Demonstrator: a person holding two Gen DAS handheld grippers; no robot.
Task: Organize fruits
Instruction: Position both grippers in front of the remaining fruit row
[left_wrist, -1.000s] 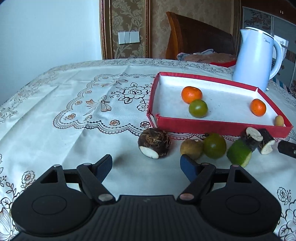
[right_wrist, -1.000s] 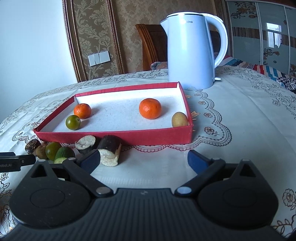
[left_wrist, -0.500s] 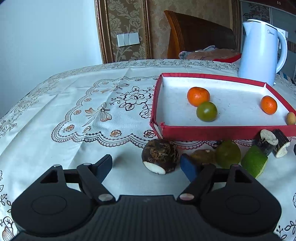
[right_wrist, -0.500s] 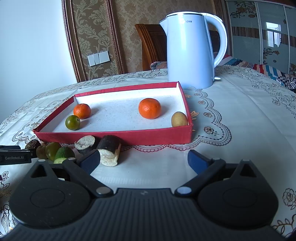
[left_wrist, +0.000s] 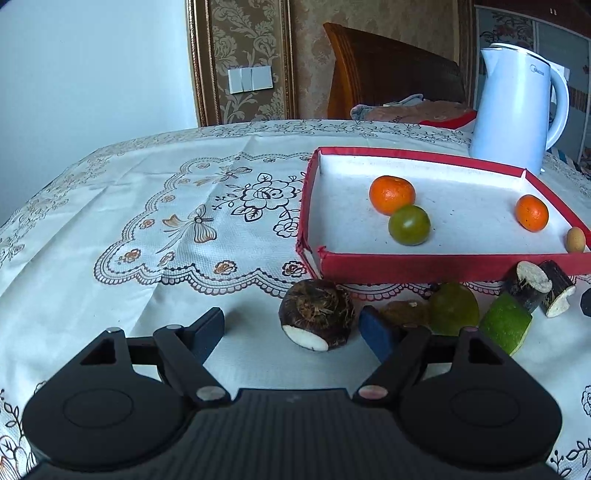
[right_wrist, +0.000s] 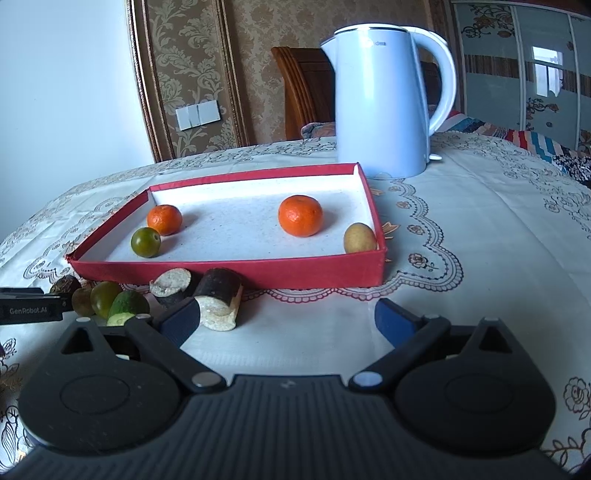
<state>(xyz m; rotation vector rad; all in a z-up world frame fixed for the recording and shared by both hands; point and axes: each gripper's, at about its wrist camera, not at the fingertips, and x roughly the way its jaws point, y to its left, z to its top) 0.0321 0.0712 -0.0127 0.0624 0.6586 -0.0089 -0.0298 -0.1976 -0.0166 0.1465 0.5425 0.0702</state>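
Note:
My left gripper (left_wrist: 293, 330) is open low over the cloth, and a brown taro (left_wrist: 317, 317) with a white cut face lies between its fingers, close to the right one and not pressed. Just right of it sit a small brown fruit (left_wrist: 402, 314), a green round fruit (left_wrist: 454, 308), a cut green piece (left_wrist: 506, 323) and two dark cane pieces (left_wrist: 528, 282). Behind them the red tray (left_wrist: 424, 264) holds two oranges (left_wrist: 391, 194), a green citrus (left_wrist: 408, 225) and a small yellow fruit (left_wrist: 575, 239). My right gripper (right_wrist: 286, 321) is open and empty, its left finger beside a cane piece (right_wrist: 219, 299).
A white kettle (right_wrist: 384, 103) stands behind the tray's far right corner. A wooden chair (left_wrist: 388, 74) with folded cloth is at the table's far side. The embroidered tablecloth (left_wrist: 166, 221) spreads left of the tray. The left gripper's side (right_wrist: 33, 308) shows at the right view's left edge.
My left gripper has advanced toward the fruit row, so the taro now lies between its fingers. The right gripper has stayed still and nothing was gripped.

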